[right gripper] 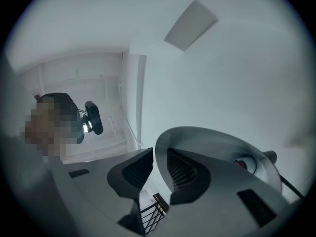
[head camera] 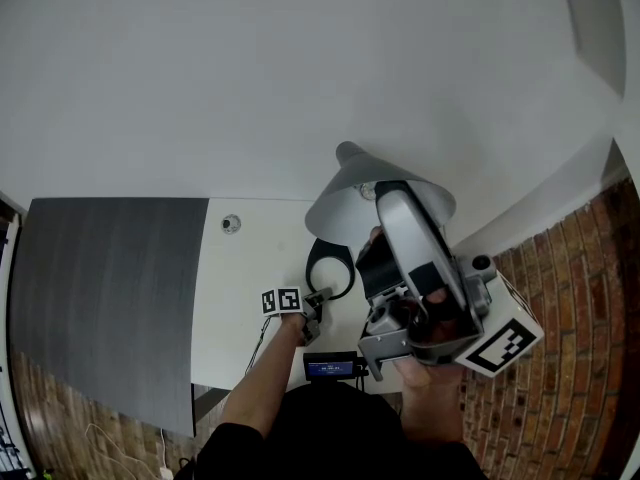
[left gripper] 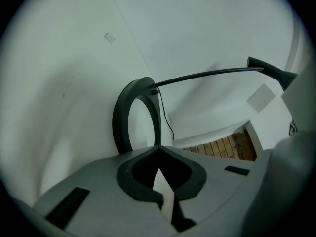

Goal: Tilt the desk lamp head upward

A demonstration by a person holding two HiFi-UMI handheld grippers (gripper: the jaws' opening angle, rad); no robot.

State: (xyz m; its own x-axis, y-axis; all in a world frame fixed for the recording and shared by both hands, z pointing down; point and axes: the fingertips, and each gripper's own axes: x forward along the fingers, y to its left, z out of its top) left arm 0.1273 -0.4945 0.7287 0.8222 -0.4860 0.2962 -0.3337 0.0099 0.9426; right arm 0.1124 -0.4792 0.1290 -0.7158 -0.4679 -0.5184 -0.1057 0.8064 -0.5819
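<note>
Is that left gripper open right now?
No, the left gripper has its jaws closed tip to tip with nothing between them, just in front of the lamp's ring base.

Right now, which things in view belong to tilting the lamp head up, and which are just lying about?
Belongs to the job: lamp head, its rim gripped by the right gripper; ring base of the lamp; left gripper, shut, near that base.
Lying about: grey mat; small round fitting in the table; small device with a lit screen.

Lamp head (head camera: 335,208) partly behind the right gripper (head camera: 385,208); print on the small screen (head camera: 330,369) illegibly tiny.
</note>
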